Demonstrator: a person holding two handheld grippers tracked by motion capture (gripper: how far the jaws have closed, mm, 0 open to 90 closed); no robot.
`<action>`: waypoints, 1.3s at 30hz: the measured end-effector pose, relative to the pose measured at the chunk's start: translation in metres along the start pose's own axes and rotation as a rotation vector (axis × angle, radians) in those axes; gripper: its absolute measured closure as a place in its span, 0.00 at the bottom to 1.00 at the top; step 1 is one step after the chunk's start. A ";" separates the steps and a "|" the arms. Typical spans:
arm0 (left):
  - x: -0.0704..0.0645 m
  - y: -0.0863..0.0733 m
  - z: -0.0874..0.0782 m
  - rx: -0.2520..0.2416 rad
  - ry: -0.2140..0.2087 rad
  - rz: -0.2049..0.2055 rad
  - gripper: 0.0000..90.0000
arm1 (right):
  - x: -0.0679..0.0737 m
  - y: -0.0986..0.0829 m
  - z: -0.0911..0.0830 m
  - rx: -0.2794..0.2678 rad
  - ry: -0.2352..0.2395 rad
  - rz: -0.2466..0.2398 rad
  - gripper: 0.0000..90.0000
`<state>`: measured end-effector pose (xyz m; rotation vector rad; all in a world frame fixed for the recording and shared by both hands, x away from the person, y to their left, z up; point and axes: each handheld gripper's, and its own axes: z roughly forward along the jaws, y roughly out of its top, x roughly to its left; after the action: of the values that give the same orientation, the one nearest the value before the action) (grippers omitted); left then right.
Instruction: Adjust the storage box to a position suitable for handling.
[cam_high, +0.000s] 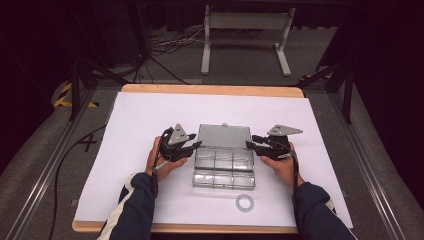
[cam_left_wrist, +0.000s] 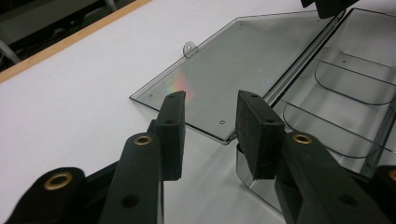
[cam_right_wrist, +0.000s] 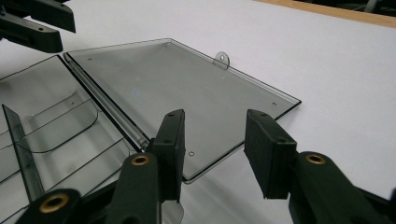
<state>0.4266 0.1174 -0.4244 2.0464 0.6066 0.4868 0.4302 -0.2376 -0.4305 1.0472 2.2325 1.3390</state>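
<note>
Nearest the high camera, a small pale ring (cam_high: 244, 203), perhaps a coiled hair tie, lies close to the near edge of the white table (cam_high: 140, 115). Just beyond it sits the clear plastic compartment box (cam_high: 223, 170), its empty compartments facing up and its hinged lid (cam_high: 224, 135) folded flat toward the far edge. At the box's left end, beside the hinge, the left gripper (cam_high: 196, 145) hovers with jaws spread, nothing between its pads (cam_left_wrist: 172, 128). Opposite it, the right gripper (cam_high: 251, 141) is at the right end, also spread and empty, its pads (cam_right_wrist: 270, 151) straddling the lid's corner without touching it.
</note>
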 end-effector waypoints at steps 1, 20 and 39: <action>0.000 0.000 -0.003 0.001 0.002 0.003 0.71 | 0.000 0.001 -0.001 0.001 0.005 -0.006 0.66; -0.010 -0.004 -0.043 0.022 -0.022 0.081 0.69 | 0.009 0.008 -0.024 0.004 0.019 -0.089 0.67; -0.017 -0.026 -0.073 0.052 -0.011 0.092 0.67 | 0.017 -0.002 -0.061 0.033 0.040 -0.154 0.66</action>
<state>0.3668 0.1679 -0.4113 2.1324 0.5251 0.5184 0.3806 -0.2629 -0.4002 0.8470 2.3193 1.2725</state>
